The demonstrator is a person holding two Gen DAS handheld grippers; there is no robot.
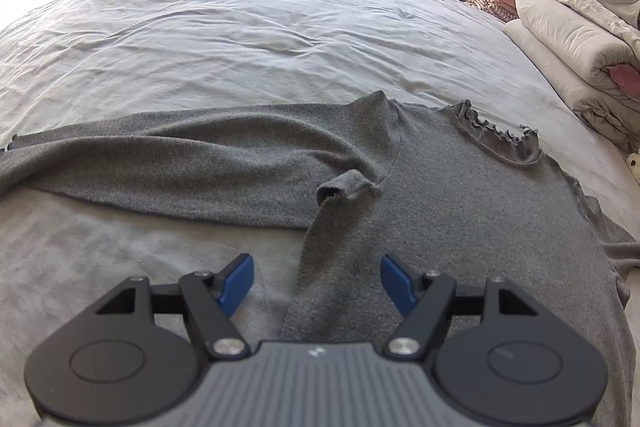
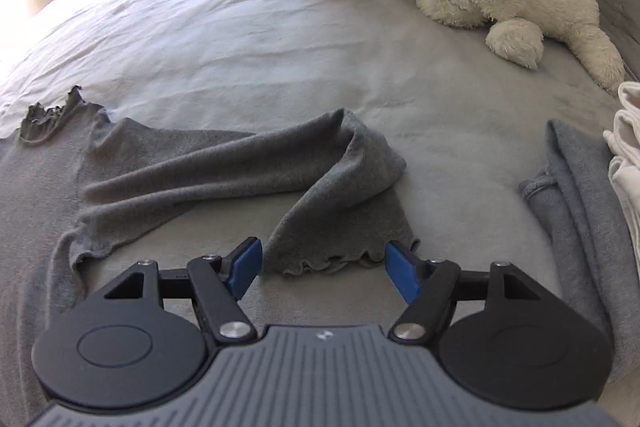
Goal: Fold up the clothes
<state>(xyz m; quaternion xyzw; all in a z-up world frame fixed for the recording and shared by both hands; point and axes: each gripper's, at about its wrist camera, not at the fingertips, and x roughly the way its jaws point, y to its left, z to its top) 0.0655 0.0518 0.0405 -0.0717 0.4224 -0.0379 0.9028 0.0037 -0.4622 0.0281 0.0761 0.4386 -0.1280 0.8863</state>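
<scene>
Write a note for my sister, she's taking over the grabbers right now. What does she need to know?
Left gripper: open, holding nothing, above the sweater's body edge, near the armpit.
Right gripper: open, holding nothing, fingers either side of the frilly cuff of the right sleeve.
The grey sweater lies flat on the bed, collar away from you. Left sleeve stretches straight out; right sleeve is bent back on itself.
Done: sweater spread out.
Left: fold both sleeves in, then fold the body.
</scene>
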